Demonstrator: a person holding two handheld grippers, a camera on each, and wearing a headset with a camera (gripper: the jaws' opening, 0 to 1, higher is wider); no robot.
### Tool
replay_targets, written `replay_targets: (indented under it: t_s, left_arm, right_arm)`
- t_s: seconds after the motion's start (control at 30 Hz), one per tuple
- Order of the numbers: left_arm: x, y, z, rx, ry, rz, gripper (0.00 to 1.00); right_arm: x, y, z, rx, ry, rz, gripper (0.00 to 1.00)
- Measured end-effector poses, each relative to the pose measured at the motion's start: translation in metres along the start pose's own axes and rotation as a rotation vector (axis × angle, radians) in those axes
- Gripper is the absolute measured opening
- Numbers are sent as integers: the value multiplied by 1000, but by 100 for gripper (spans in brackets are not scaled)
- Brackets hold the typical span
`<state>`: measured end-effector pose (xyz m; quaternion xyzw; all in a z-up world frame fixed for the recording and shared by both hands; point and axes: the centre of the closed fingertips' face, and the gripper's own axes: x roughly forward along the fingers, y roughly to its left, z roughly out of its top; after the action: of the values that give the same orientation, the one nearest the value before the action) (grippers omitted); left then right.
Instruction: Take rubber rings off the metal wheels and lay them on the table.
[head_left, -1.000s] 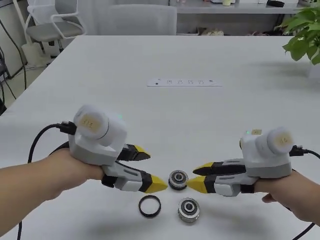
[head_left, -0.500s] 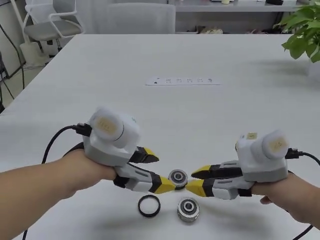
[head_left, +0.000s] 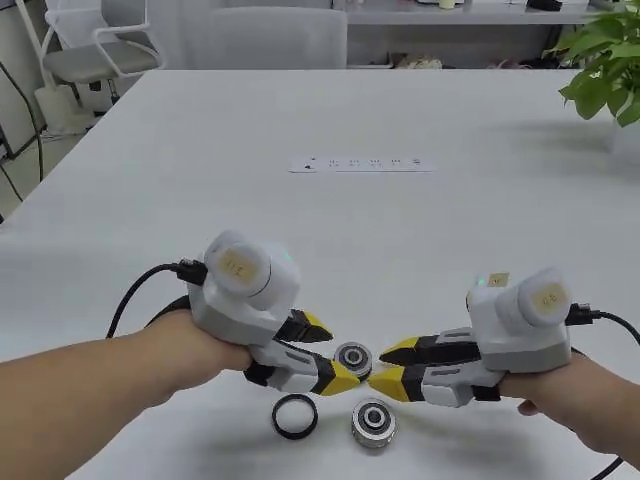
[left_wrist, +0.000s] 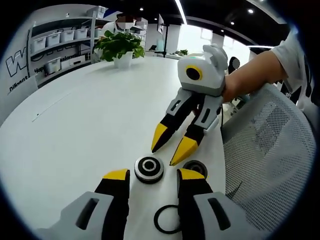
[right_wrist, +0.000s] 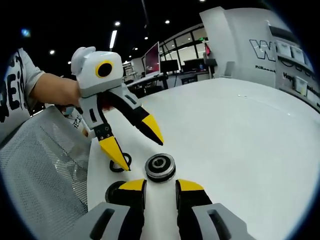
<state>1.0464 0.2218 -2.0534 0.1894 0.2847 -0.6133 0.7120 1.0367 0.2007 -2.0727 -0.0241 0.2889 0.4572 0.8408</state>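
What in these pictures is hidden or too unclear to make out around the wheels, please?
- Head view: the farther round metal wheel is small and crowded by yellow tips of the left hand-held gripper and right hand-held gripper; contact cannot be told.
- Left gripper view: the nearer round metal wheel is half hidden by that hand-held gripper's own jaw.
- Right gripper view: the loose black rubber ring is partly covered by the left hand-held gripper's tip.

Second wheel (right_wrist: 115, 192) partly behind right tool (right_wrist: 161, 184)

A metal wheel (head_left: 353, 357) lies flat; a nearer wheel (head_left: 373, 421) lies flat, a loose black rubber ring (head_left: 294, 416) just beside it.
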Motion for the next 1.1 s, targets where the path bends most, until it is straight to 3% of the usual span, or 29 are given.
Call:
replay_targets:
  t_s: [0.57, 0.87, 1.1]
  left_arm:
    - [13, 1, 2, 2, 5, -5, 16]
    - [16, 2, 2, 87, 16, 21, 11]
    - [18, 3, 2, 107, 18, 39, 8]
  right_arm:
    - [-1, 1, -2, 10, 2, -3, 21]
    - [0, -1, -3, 13, 0, -5, 21]
    - [2, -1, 0, 8, -5, -5, 21]
